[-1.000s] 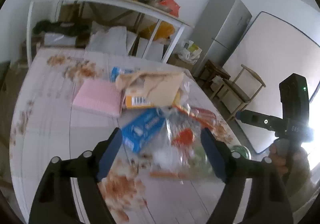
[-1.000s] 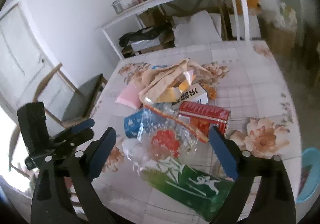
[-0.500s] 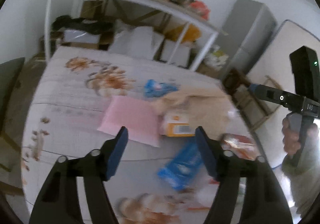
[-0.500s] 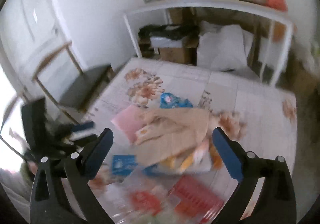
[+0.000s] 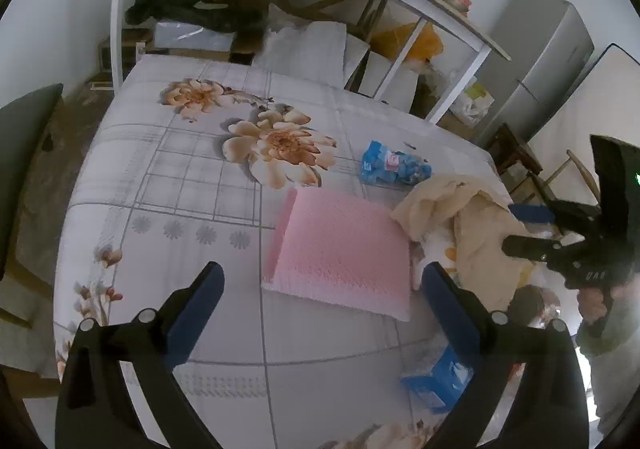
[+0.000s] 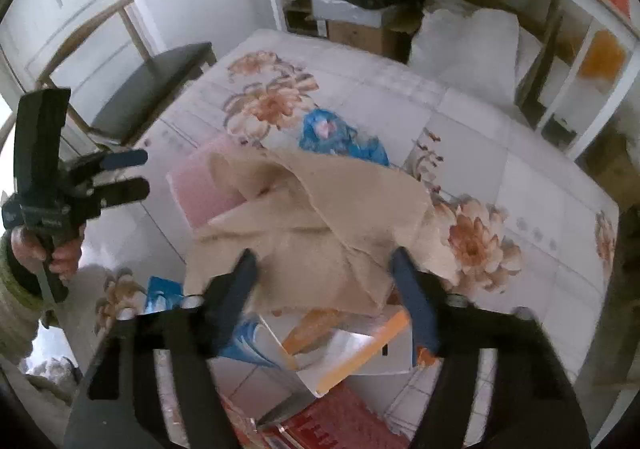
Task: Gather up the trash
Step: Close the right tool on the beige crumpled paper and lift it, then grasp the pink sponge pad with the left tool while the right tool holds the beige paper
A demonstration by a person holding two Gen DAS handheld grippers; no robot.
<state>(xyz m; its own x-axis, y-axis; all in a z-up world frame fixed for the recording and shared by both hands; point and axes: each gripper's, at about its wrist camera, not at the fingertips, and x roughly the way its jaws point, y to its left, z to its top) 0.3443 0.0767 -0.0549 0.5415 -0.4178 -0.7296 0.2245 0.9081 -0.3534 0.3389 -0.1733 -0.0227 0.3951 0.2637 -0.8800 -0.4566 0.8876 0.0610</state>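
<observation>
Risk first: the right hand-held gripper (image 6: 324, 269) was closing over the crumpled beige paper (image 6: 320, 217), which sat loose on top of a trash pile. The fingers straddled the paper's near edge, and I could not tell whether the pads were pressing it yet. A shallow bite on a thin fold could slip out on lifting. The paper also draped over a white and orange carton (image 6: 360, 353) and a pink foam sheet (image 6: 208, 185), so pulling it might drag or scatter those. The carton lay just under the fingers and could get pinched along with the paper.

The left hand-held gripper (image 5: 320, 301) was opening wide, with nothing between its fingers. It hovered over the table (image 5: 180, 177), the pink foam sheet (image 5: 340, 249) just ahead of its fingertips. The flat sheet hugged the tablecloth, so a grab from above would likely slide off unless an edge was caught.

The rest of the trash was on the table too: a blue wrapper (image 5: 392, 169) beyond the foam, a blue packet (image 5: 440, 381) by the left tool's right finger, and a red box (image 6: 340, 421) at the near edge under the right tool.
</observation>
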